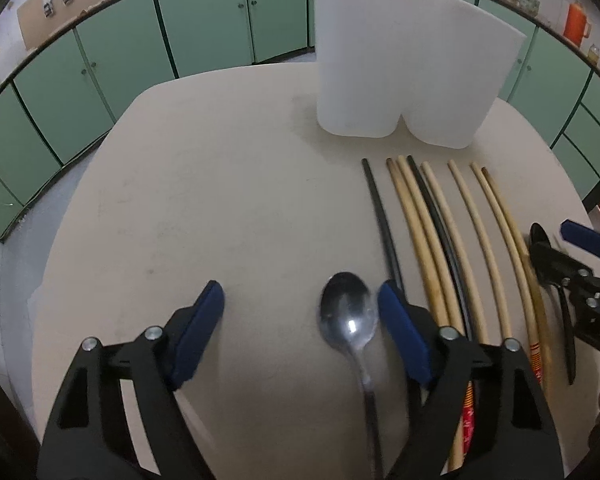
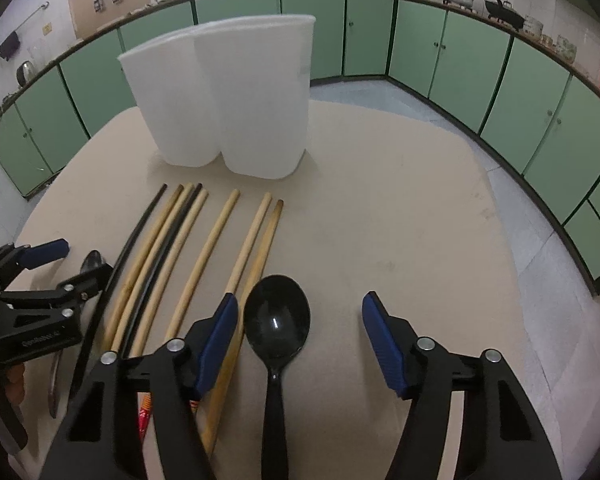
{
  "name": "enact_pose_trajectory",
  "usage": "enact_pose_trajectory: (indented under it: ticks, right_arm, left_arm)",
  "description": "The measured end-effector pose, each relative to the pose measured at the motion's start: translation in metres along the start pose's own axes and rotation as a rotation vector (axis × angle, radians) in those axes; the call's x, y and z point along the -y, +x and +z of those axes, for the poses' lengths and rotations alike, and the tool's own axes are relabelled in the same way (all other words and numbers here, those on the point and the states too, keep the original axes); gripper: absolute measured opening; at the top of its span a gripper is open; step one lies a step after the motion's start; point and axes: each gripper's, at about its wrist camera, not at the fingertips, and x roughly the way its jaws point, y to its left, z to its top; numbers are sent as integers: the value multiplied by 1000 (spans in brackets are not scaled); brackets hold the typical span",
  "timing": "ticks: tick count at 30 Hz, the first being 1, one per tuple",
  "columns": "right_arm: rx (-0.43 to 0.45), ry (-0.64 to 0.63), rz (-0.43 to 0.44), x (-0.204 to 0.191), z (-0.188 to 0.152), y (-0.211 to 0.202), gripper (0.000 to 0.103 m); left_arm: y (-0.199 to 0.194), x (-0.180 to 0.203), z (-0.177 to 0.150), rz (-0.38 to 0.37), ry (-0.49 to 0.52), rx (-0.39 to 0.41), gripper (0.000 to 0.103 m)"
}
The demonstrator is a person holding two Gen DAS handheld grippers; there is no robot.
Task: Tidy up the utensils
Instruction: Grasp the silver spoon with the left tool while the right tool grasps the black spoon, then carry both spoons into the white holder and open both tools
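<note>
From the left wrist, the left gripper hangs over the table with its jaws apart, and the metal spoon lies flat between them, its bowl just beside the right-hand pad; no pad presses on it, so nothing is gripped yet. To the right of those tongs runs the row of chopsticks, pale and black, all flat on the table, and ahead of them stands the white two-part holder; what is inside cannot be seen from here. At the far right edge the other tool shows above a dark spoon. Over to the right wrist now: the right gripper is spread too, the black spoon lying between the jaws, closer to the left-hand pad and touched by neither. The chopsticks sit to the left of these tongs, the holder ahead and left. By the look of it the sorting has barely begun: both spoons and every visible chopstick remain on the table, and two pick-ups seem about to start.
</note>
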Motion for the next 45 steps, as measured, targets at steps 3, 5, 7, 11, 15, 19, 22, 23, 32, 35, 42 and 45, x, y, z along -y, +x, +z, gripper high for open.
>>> enact_pose_trajectory:
  ticks: [3, 5, 7, 11, 15, 19, 22, 23, 32, 35, 42, 45]
  right_arm:
    - [-4, 20, 25, 3, 1, 2, 60]
    - [-7, 23, 45, 3, 2, 1, 54]
    - [-12, 25, 69, 4, 3, 0, 46]
    - [-23, 40, 89, 10, 4, -2, 35]
    - [-29, 41, 68, 15, -2, -2, 35]
    - [-30, 38, 40, 13, -2, 1, 36]
    - [-32, 31, 37, 10, -2, 2, 36]
    - [-31, 37, 42, 11, -1, 2, 34]
    - [120, 95, 138, 26, -11, -25, 33]
    - [191, 87, 143, 25, -9, -31, 33]
    - [347, 91, 169, 23, 10, -53, 33]
    - [393, 79, 170, 21, 24, -58, 33]
  left_arm:
    - [-1, 3, 3, -6, -10, -3, 72]
    - [-3, 5, 1, -8, -7, 0, 65]
    - [-6, 11, 1, -17, 2, 2, 57]
    - [-9, 15, -2, -46, 9, 8, 35]
    - [-12, 19, -4, -52, 16, 16, 28]
    - [-12, 19, -2, -42, 22, 19, 28]
    - [-12, 20, -2, -28, 28, 22, 28]
    - [-12, 20, -2, -26, 30, 25, 27]
    - [-41, 10, -25, -153, 5, 206, 27]
    - [-57, 6, -32, -163, 28, 317, 27]
    - [-81, -12, -23, -198, -18, 459, 27]
    - [-90, -15, -13, -205, -31, 506, 27]
